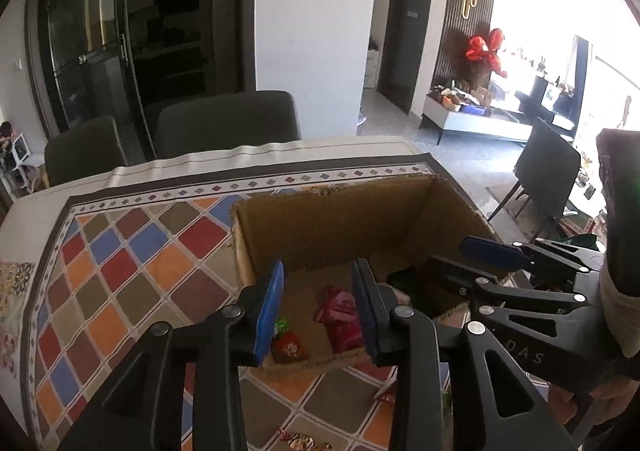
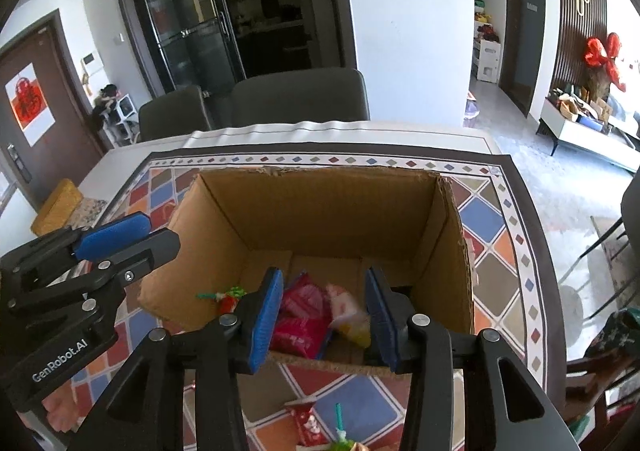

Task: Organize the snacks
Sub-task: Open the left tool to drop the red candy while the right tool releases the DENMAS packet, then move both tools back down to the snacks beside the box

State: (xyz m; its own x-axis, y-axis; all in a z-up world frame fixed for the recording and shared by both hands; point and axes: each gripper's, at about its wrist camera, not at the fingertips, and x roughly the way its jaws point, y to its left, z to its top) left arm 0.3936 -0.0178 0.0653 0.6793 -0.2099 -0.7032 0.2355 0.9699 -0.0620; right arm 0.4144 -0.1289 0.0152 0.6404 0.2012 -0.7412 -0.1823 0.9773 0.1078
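Both grippers, left and right, hang wide apart and holding nothing over the cardboard box with pink snack packs inside.

A patterned tablecloth of red, blue, orange and brown diamonds with a dark border covers the table. At twelve o'clock beyond its far edge stand two grey upholstered chairs, side by side. Behind them is a dark glass-doored cabinet. At nine o'clock a brown door bears a red paper cutting. At two o'clock a red bow hangs above a low white sideboard. A yellow woven cushion lies at the table's left edge.
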